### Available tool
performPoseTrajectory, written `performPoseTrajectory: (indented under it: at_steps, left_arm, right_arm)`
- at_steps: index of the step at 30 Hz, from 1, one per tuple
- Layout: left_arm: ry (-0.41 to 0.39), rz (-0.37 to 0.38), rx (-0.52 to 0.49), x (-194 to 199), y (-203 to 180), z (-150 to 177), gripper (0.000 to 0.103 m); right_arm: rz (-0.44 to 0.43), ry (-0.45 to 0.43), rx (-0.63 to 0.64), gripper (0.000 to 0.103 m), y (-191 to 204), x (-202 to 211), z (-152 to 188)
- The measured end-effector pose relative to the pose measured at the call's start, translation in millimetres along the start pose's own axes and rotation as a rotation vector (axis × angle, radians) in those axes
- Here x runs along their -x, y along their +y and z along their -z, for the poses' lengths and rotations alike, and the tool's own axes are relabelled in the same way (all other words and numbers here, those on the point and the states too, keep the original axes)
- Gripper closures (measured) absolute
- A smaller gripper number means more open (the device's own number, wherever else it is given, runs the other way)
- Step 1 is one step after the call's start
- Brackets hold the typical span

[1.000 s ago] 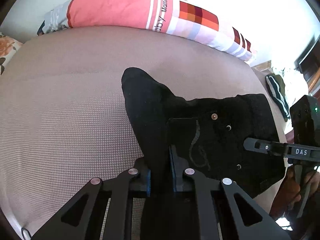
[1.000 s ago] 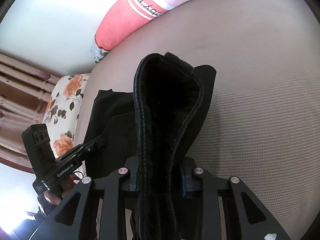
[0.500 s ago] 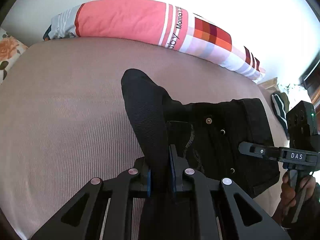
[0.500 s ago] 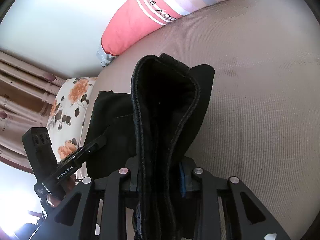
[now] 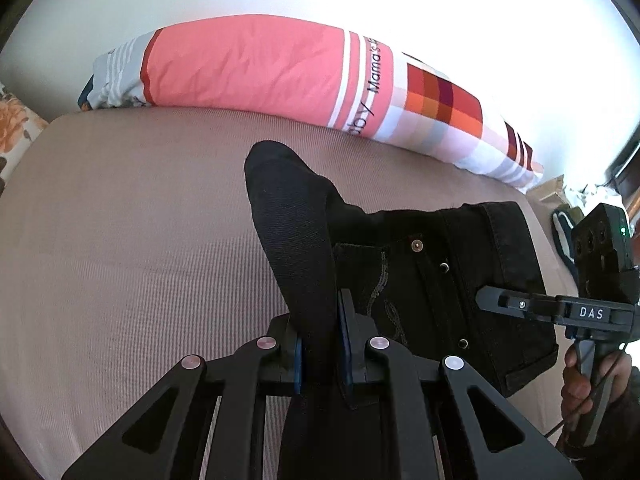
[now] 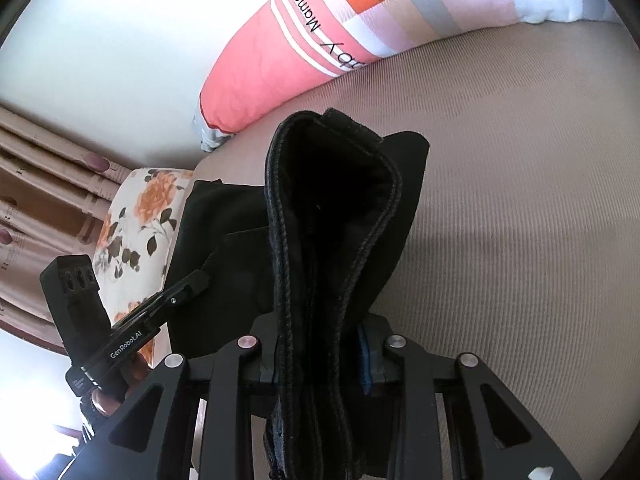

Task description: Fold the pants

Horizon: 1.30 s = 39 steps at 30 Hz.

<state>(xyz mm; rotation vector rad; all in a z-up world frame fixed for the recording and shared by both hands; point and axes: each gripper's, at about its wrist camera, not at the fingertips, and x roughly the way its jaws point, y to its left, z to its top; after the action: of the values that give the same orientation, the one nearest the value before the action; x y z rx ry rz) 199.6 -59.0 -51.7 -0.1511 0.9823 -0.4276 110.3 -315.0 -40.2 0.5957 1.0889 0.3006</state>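
The black pants (image 5: 440,264) lie bunched on the bed, with metal rivets and stitched seams showing. My left gripper (image 5: 320,344) is shut on a raised fold of the black cloth, which stands up in a hump in front of the fingers. In the right wrist view, my right gripper (image 6: 324,348) is shut on a thick stack of layers of the pants (image 6: 332,208) with stitched edges. In each view the other gripper sits at the side: the right gripper (image 5: 486,298) on the pants' right edge, the left gripper (image 6: 200,280) at their left edge.
The bed (image 5: 140,240) has a beige ribbed sheet. A long pink and checked pillow (image 5: 248,68) lies along the far wall. A floral pillow (image 6: 140,224) and brown curtain (image 6: 40,184) are at the left. A person's hand (image 5: 576,384) holds the right gripper's handle.
Both grippers have carried the pants across the bed towards the long pillow, which now sits lower and larger in both views. Both grips are unchanged.
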Motion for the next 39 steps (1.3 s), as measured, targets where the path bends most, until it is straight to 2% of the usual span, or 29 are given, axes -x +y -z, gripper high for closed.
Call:
performPoseTrajectory:
  at_steps: [16,21,25,28,30,32,37,39]
  left_arm:
    - [-0.007,-0.006,-0.017,-31,13,-50,0.089]
    - [-0.028,0.003,0.021,-41,21,-72,0.089]
    - [-0.069,-0.031,-0.006,-49,27,-82,0.089]
    - [-0.051,-0.087,-0.012,-62,38,-81,0.089]
    - [-0.019,-0.112,0.0,-76,50,-74,0.088]
    - [0.004,-0.118,0.007,-87,57,-65,0.088]
    - [-0.024,-0.171,-0.036,-89,48,-57,0.087]
    - [-0.017,-0.182,-0.033,-86,46,-55,0.081]
  right_arm:
    - [-0.011,-0.003,-0.028,0.077,-13,-20,-41]
    - [-0.008,-0.02,-0.025,0.077,-15,-30,-65]
    - [0.01,-0.039,-0.028,0.077,-22,-37,-85]
    - [0.073,-0.038,-0.007,0.076,-30,-45,-88]
    - [0.103,-0.042,0.002,0.073,-37,-49,-83]
    - [0.144,-0.051,0.0,0.059,-42,-51,-79]
    - [0.254,-0.084,0.089,0.047,-36,-48,-62]
    - [0.291,-0.095,0.111,0.044,-33,-41,-52]
